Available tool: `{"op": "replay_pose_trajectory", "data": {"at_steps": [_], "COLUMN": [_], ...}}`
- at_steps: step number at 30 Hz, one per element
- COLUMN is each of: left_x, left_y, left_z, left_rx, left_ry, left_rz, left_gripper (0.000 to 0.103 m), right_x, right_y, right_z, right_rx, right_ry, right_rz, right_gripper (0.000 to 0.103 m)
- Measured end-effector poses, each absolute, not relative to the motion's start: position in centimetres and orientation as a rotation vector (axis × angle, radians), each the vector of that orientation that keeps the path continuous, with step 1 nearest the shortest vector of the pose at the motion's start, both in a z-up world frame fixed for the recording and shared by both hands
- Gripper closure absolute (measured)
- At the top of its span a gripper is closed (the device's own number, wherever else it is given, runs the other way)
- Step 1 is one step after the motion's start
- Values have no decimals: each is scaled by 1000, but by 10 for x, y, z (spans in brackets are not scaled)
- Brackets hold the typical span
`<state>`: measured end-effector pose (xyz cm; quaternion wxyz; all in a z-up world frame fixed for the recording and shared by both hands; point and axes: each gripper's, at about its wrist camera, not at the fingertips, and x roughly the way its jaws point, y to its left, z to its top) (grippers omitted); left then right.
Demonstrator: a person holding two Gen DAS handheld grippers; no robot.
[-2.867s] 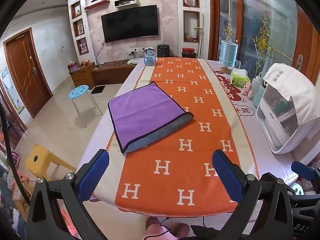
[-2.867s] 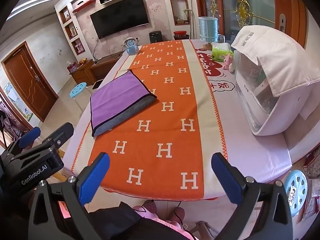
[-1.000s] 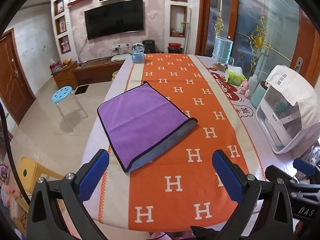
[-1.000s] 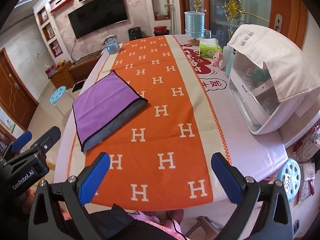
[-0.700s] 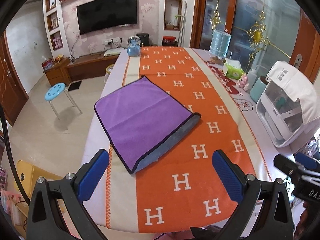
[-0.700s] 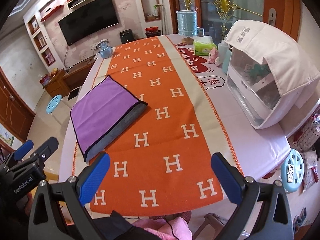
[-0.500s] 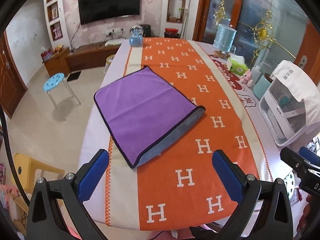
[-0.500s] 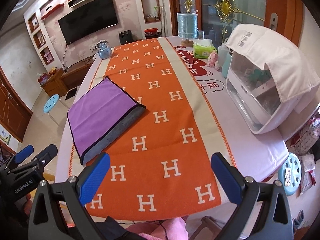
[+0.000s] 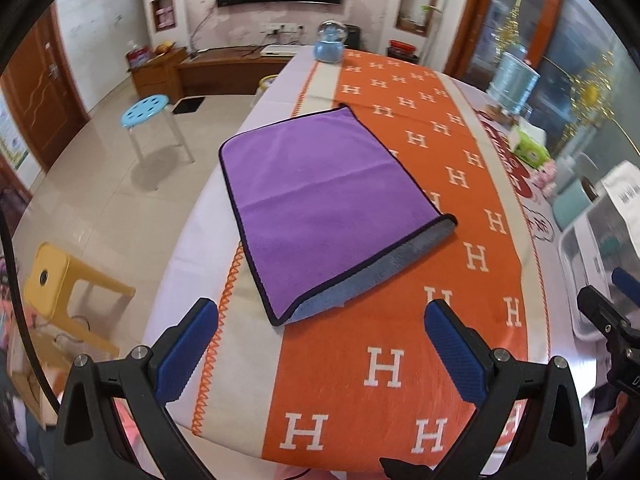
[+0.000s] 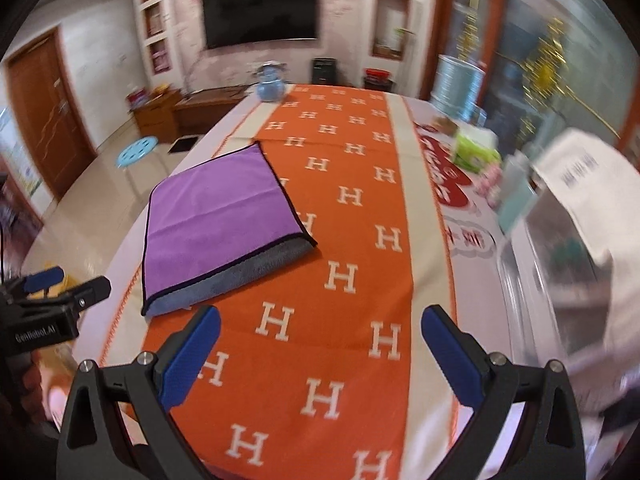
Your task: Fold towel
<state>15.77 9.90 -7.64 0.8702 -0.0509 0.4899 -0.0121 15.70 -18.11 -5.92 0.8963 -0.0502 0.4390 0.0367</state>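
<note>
A purple towel (image 9: 320, 200) with a grey underside lies folded over on the left part of the orange H-patterned table runner (image 9: 360, 380); the grey layer sticks out along its near edge. It also shows in the right wrist view (image 10: 216, 216). My left gripper (image 9: 320, 340) is open and empty, held above the table just in front of the towel's near edge. My right gripper (image 10: 320, 344) is open and empty, above the runner to the right of the towel's near corner. The left gripper's body (image 10: 44, 320) shows at the left of the right wrist view.
A white covered appliance (image 10: 580, 240) stands at the table's right edge. A green tissue pack (image 10: 476, 152), a blue water bottle (image 10: 456, 84) and a blue kettle (image 9: 330, 46) stand farther back. A blue stool (image 9: 150, 110) and a yellow stool (image 9: 60, 280) stand on the floor at left.
Both grippers have moved forward and lower over the table toward the towel, which now looks larger and nearer. The towel has not moved. Both grippers stay open.
</note>
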Motion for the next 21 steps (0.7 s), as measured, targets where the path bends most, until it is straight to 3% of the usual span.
{"op": "replay_pose_trajectory", "data": {"at_steps": [21], "left_x": [191], "left_y": [101], "left_z": [-139], "left_rx": [-90], "left_ry": [1033], "left_rz": [132], "left_gripper": [1], "right_x": [272], "right_y": [-176], "right_z": [-143], "right_rx": [-416], "right_ry": [912], "right_rz": [443], "right_gripper": [10]}}
